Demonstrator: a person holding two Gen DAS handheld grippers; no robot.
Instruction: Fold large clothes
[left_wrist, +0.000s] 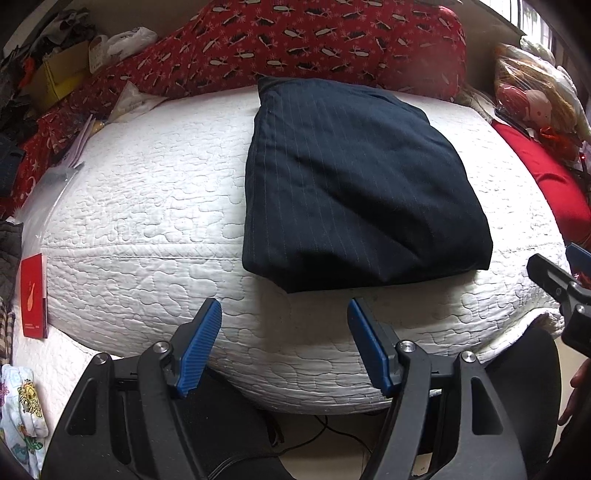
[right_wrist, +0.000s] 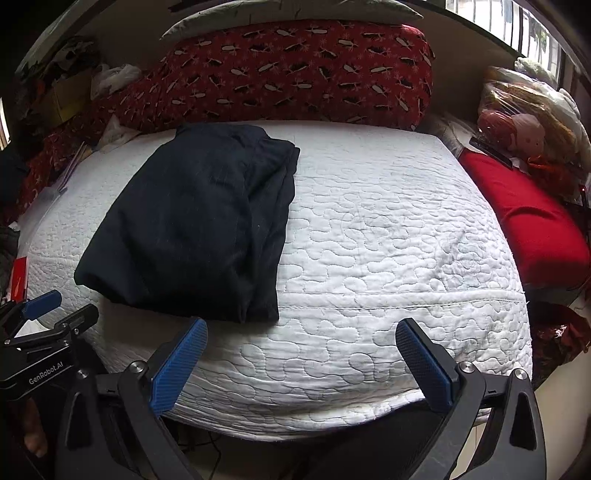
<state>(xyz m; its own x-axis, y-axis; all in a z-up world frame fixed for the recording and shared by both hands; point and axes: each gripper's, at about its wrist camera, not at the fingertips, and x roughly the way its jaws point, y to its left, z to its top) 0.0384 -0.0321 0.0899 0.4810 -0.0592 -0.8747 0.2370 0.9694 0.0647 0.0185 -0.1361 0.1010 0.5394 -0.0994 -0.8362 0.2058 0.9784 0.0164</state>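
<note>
The left gripper (left_wrist: 284, 325) pointed steeply downward, its blue-padded jaws spread apart with nothing between them. The right gripper (right_wrist: 301, 343) tilted down likewise, jaws spread wide and empty. Each gripper's tip showed at the edge of the other's view.

From my left wrist view, the right gripper (left_wrist: 569, 273) is cut off by the edge, so I can't read its jaws there. The dark folded garment (right_wrist: 192, 225) hides its own inner layers. Clutter (left_wrist: 40, 55) far left of the tool is too blurred to name.
</note>
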